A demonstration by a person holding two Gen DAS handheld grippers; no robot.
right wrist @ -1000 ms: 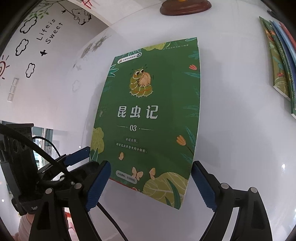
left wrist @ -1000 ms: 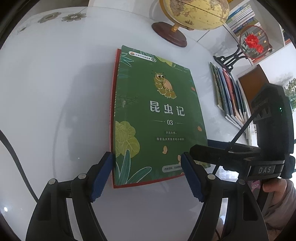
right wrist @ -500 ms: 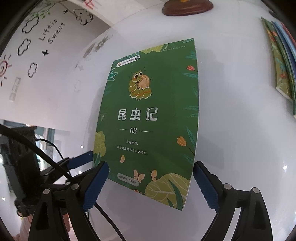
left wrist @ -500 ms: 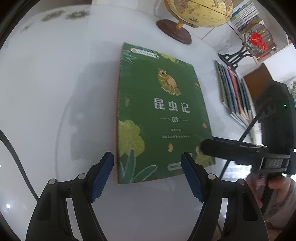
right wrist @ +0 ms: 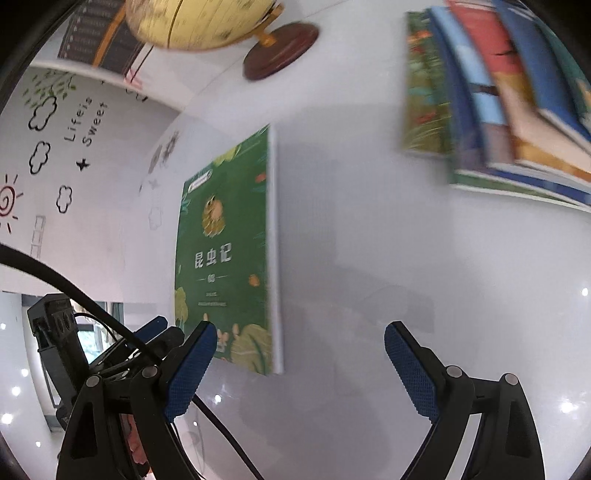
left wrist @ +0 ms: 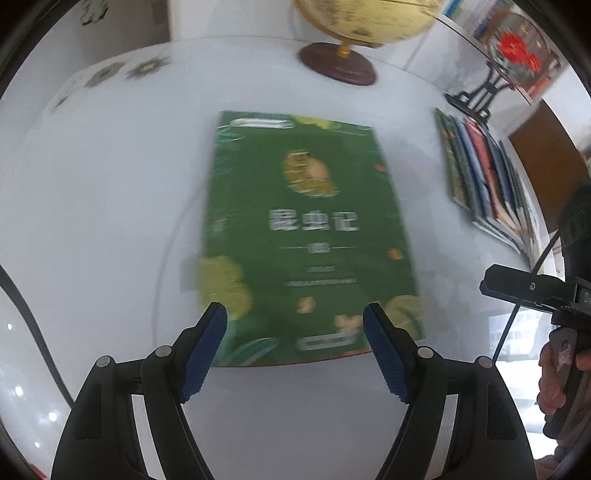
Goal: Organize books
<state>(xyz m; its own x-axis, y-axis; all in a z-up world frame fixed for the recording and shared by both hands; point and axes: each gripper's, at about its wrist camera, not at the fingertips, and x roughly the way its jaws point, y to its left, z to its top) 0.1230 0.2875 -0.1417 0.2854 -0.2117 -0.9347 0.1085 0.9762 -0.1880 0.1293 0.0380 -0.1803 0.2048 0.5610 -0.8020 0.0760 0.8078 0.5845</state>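
A: Hovering over the white table (left wrist: 92, 221), the left gripper (left wrist: 295, 354) has its blue pads spread, nothing between them but the near edge of the green book (left wrist: 306, 236) lying flat below.

B: And the right gripper (right wrist: 299, 365)?

A: Jaws wide apart too, over bare tabletop, empty. The green book (right wrist: 225, 258) lies just to its left, white page edge facing it.

B: What's farther back?

A: A fanned stack of books (right wrist: 498, 103) lies well apart from the green one, on the right. Beyond stands a globe (left wrist: 351, 22) on a dark round base.
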